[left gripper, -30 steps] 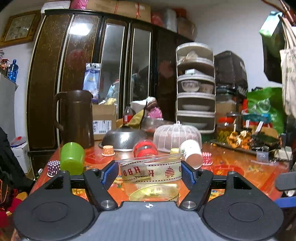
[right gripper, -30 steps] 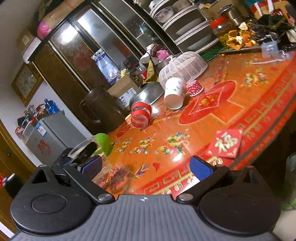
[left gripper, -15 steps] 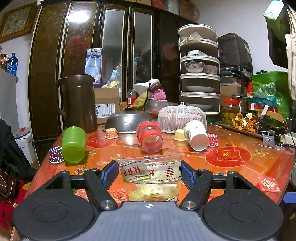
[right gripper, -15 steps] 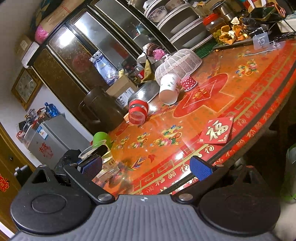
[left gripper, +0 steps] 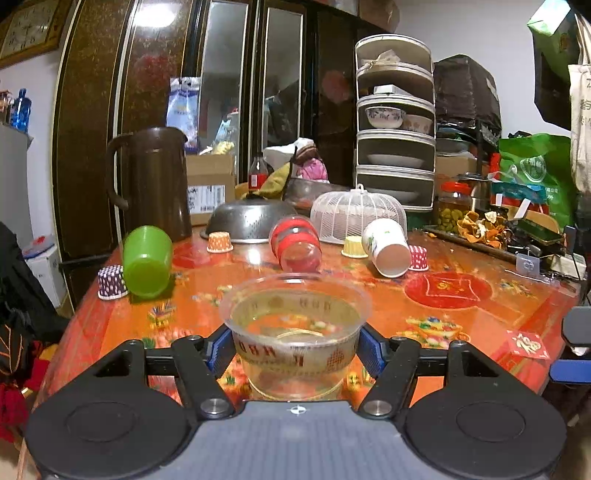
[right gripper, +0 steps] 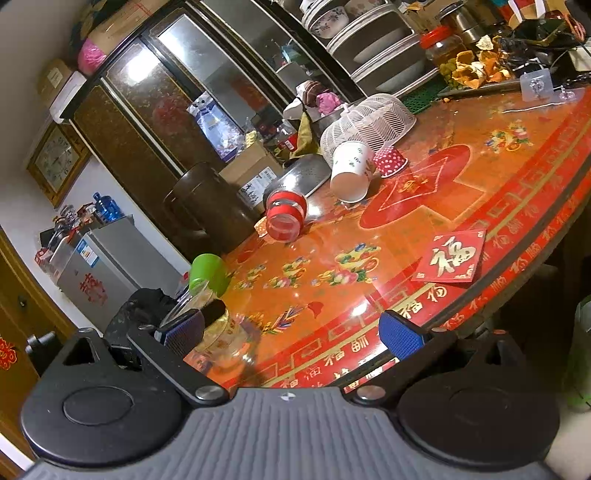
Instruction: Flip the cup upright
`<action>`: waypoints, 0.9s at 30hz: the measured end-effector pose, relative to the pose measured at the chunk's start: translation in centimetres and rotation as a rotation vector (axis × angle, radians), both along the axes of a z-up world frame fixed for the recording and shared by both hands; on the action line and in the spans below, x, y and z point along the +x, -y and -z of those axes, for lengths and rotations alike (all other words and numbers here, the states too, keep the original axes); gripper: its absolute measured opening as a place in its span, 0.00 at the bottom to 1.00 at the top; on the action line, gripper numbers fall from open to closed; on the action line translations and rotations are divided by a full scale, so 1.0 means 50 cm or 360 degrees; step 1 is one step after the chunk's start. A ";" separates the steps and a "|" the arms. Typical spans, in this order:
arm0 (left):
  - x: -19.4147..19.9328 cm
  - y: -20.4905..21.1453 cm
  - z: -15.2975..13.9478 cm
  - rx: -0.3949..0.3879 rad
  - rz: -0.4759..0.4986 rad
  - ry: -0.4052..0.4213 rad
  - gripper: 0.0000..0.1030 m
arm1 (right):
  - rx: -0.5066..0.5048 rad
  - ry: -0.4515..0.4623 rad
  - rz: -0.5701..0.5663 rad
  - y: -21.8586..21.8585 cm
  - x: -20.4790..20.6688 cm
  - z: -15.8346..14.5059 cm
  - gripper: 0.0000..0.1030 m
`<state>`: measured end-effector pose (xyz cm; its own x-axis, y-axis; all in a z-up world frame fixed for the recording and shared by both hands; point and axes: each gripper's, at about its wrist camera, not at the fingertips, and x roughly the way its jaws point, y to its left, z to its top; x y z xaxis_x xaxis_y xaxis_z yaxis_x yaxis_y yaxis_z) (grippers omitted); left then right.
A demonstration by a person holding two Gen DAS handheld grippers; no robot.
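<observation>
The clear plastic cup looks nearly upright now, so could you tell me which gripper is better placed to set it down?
Left. The left gripper already clamps the clear plastic cup, mouth up; the right gripper is open, holding nothing.

A tall dark brown lacquered cabinet with mirrored glass doors (left gripper: pixel 207 110) fills the far wall, a bright lamp glare reflected high in one panel. Left of it, a gold-framed wall clock (left gripper: pixel 27 31) hangs on the white painted wall (left gripper: pixel 26 85), above a small grey refrigerator (right gripper: pixel 107 266). In front stands a round table with a glossy orange-red patterned cover (left gripper: pixel 461 314).
</observation>
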<state>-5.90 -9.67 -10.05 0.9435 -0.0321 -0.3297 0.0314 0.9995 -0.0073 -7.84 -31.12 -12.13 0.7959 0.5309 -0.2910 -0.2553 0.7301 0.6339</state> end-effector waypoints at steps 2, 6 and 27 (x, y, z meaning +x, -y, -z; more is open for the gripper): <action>-0.001 -0.001 0.007 0.0009 -0.0001 -0.0010 0.68 | -0.0005 -0.0001 -0.0009 -0.004 0.001 0.000 0.99; -0.006 -0.014 0.012 -0.0042 0.0057 -0.0061 0.80 | -0.0023 0.0009 -0.0022 -0.013 -0.001 -0.003 0.99; -0.154 -0.165 -0.153 -0.0059 0.0076 -0.0390 0.94 | -0.0761 0.0359 0.0052 -0.170 -0.072 -0.175 0.99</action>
<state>-13.59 -1.42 -2.39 0.8329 -0.0911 -0.5459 0.0714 0.9958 -0.0571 -11.43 -22.60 -3.38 0.8807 0.3547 -0.3140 -0.3191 0.9341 0.1602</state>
